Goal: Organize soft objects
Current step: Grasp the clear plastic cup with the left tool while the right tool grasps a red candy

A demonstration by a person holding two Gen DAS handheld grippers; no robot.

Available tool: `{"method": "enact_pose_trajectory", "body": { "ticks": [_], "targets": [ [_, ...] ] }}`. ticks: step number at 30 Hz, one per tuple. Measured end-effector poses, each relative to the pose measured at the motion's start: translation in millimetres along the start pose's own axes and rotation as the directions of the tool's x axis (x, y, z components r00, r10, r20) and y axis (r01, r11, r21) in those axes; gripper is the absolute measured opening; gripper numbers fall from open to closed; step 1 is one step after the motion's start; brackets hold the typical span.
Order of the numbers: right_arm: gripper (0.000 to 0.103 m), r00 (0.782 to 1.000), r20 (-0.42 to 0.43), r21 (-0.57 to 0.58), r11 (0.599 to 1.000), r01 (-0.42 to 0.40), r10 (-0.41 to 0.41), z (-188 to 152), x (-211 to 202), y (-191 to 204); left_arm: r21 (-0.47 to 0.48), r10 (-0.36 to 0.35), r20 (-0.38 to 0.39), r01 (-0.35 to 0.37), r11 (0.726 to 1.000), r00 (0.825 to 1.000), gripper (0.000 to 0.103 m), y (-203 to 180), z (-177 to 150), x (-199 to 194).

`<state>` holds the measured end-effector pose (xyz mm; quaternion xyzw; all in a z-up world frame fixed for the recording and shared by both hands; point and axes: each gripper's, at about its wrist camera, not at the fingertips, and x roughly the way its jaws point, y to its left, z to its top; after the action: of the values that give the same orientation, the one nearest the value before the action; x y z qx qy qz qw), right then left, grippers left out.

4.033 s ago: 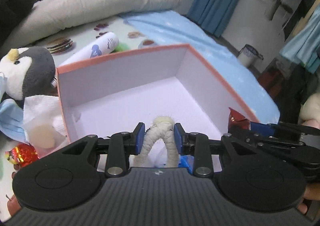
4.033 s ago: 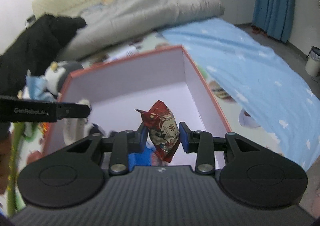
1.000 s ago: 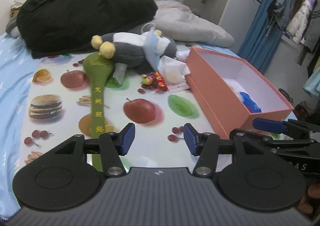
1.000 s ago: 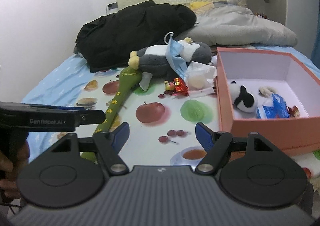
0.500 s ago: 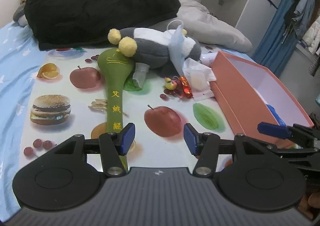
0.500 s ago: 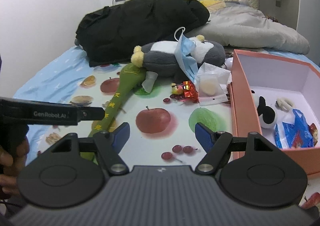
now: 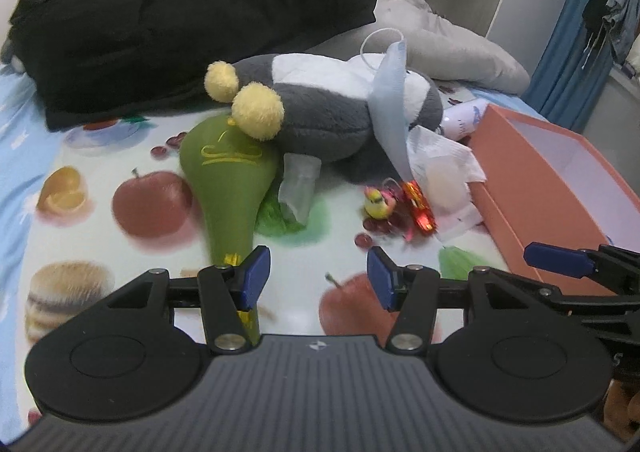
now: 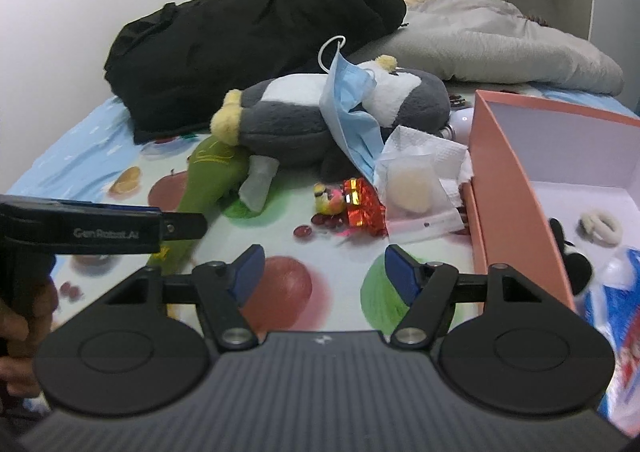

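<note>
Left gripper (image 7: 316,272) and right gripper (image 8: 322,266): fingers spread, holding nothing. Penguin plush (image 8: 320,116) lies on the bed at 12 o'clock, mask (image 8: 348,108) draped over it; pink box (image 8: 516,180) at 3 o'clock.

Bed (image 7: 100,188) under a fruit-print sheet (image 8: 280,288). On it: black coat (image 7: 180,16), grey quilt (image 8: 500,48), plush penguin (image 7: 332,112), green mallet (image 7: 228,180), small bird toy (image 8: 330,200), red wrapper (image 8: 360,204), tissue bundle (image 8: 420,176), white bottle (image 7: 464,118), orange box (image 7: 532,188).
</note>
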<state>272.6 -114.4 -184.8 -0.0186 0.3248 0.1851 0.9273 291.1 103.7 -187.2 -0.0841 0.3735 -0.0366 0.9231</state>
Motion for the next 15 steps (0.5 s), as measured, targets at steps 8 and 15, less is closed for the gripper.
{"method": "enact_pose_trajectory", "body": {
  "ticks": [8,15],
  "targets": [
    [0.058,0.999,-0.032,-0.01,1.0,0.027,-0.027,7,59,-7,0.002,0.013,-0.022,-0.012,1.0,1.0,0.059,7,25,59],
    [0.057,0.998,-0.026,-0.035,0.998,0.048,-0.049,15,94,-16,0.01,0.026,-0.01,-0.026,1.0,1.0,0.059,5,39,90]
  ]
}}
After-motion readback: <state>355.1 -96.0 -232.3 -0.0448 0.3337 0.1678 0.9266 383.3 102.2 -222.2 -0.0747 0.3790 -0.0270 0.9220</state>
